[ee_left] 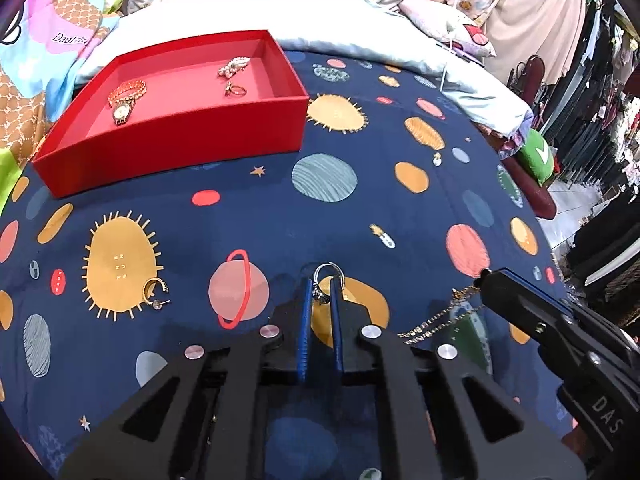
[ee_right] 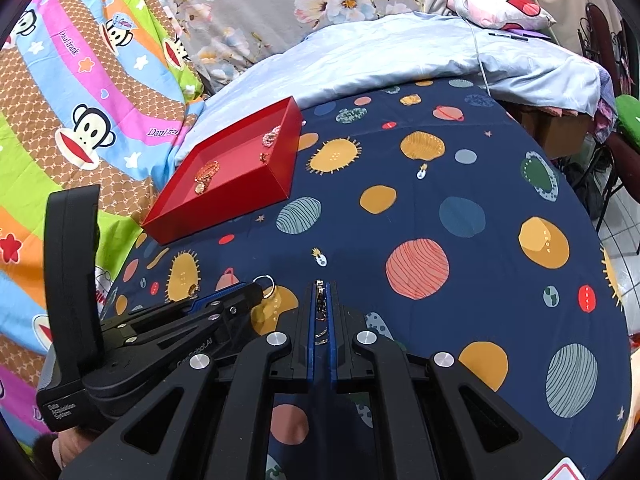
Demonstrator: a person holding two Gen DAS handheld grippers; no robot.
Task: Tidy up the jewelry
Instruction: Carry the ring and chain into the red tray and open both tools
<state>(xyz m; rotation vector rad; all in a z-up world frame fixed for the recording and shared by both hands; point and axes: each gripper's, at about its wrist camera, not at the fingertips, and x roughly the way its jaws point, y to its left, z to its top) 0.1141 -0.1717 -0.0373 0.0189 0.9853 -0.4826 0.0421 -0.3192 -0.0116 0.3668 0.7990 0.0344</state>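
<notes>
A red tray (ee_left: 192, 140) stands on the planet-print cloth at the far left; it also shows in the right wrist view (ee_right: 224, 208). In it lie a gold watch (ee_left: 124, 100), a pearl piece (ee_left: 234, 66) and a small ring (ee_left: 236, 89). My left gripper (ee_left: 322, 286) is shut on a silver ring (ee_left: 328, 276) low over the cloth. My right gripper (ee_right: 320, 292) is shut on a gold chain (ee_right: 319, 300), which trails over the cloth in the left wrist view (ee_left: 440, 320). A gold hoop earring (ee_left: 155, 291) lies loose at the left.
A pale blue quilt (ee_right: 400, 52) and a pillow (ee_right: 500, 8) lie beyond the cloth. Monkey-print fabric (ee_right: 80, 120) hangs at the left. Chairs and hanging clothes (ee_left: 600, 120) stand off the right edge.
</notes>
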